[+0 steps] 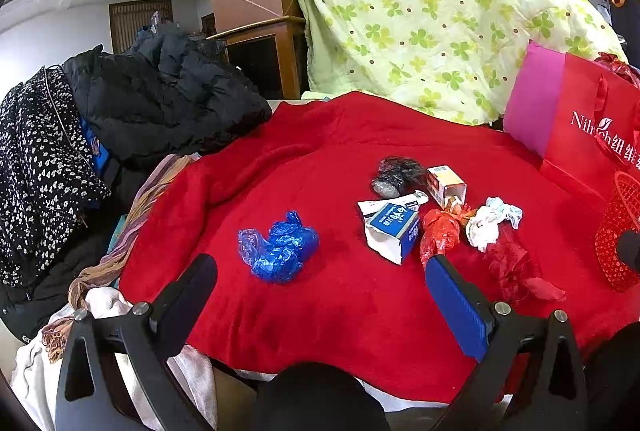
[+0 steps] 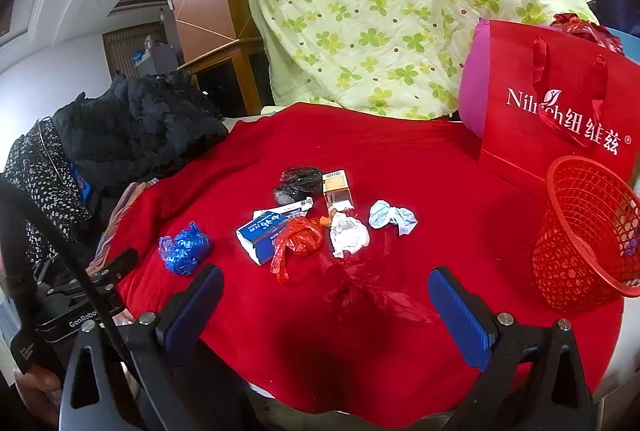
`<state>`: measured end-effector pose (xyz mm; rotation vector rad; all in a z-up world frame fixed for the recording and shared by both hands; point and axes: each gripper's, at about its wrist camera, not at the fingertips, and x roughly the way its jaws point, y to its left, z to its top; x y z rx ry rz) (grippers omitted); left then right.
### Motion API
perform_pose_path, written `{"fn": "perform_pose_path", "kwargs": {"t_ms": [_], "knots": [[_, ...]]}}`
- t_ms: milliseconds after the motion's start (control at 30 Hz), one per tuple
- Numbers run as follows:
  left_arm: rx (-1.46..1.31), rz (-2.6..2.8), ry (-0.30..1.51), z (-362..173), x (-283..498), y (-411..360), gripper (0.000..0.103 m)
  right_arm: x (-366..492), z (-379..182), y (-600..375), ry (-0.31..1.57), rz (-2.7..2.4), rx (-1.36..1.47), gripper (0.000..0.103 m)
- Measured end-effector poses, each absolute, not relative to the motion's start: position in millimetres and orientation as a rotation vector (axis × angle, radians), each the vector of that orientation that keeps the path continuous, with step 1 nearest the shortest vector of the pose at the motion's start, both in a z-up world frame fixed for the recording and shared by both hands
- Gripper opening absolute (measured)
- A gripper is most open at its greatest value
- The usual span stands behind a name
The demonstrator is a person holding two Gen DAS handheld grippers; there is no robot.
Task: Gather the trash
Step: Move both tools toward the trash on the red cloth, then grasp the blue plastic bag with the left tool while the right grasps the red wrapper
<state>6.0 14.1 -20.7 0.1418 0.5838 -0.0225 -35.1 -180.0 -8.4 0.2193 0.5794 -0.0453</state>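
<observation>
Seemingly barely begun: both the left tool (image 1: 320, 279) and right tool (image 2: 326, 291) hover wide open and empty-handed, while the blue bag (image 2: 184, 247), boxes (image 2: 262, 235), tissues (image 2: 348, 233) and other litter lie on the red blanket (image 2: 400, 159), beside the red basket (image 2: 588, 235).

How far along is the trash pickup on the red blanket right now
Barely begun. Done: the red basket may hold something, but its contents are unclear. In hand: nothing; the left gripper and right gripper are both open and empty. Left: the blue plastic wad, blue box, red plastic bag, white tissue, black bag, orange carton and dark red wrapper all lie on the red blanket.
</observation>
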Motion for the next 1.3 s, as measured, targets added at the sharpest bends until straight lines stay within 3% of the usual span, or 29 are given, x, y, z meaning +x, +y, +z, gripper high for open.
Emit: {"fn": "perform_pose_path", "kwargs": {"t_ms": [600,1033,1300], "knots": [[0.116,0.012,0.648,-53,42,36,0.103,1,-31,-182,0.635,-0.057,0.23,0.103],[0.069,0.187,0.757,-99,119,150,0.103,24,-76,-231,0.719,-0.109,0.348,0.103],[0.018,-0.04,0.868,-126,168,123,0.103,36,-102,-262,0.755,-0.063,0.469,0.103]]}}
